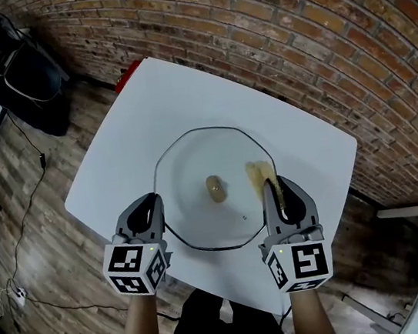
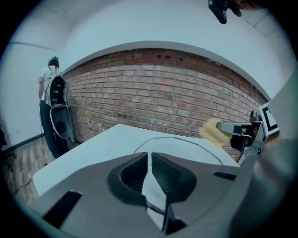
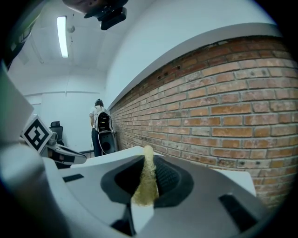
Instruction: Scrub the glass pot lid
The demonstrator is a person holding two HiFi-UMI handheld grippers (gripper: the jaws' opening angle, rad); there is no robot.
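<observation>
A large glass pot lid [image 1: 192, 161] with a wooden knob [image 1: 215, 188] lies flat in the middle of the white table [image 1: 182, 88]. My left gripper [image 1: 153, 202] is shut, and its tips sit at the lid's left rim. I cannot tell whether they pinch the rim. In the left gripper view the jaws [image 2: 150, 155] stand closed and the lid [image 2: 186, 145] stretches out ahead of them. My right gripper [image 1: 273, 186] is shut on a yellow sponge [image 1: 257, 172] over the lid's right part. The sponge [image 3: 145, 183] stands squeezed between the pads of the right gripper [image 3: 148, 155].
A brick wall [image 1: 289, 26] runs close behind the table. A black chair with bags [image 1: 19, 70] stands on the wooden floor at the far left, with a cable [image 1: 25, 213] trailing from it. A red object [image 1: 129, 71] sits by the table's far corner. A person with a backpack [image 2: 53, 93] stands far off.
</observation>
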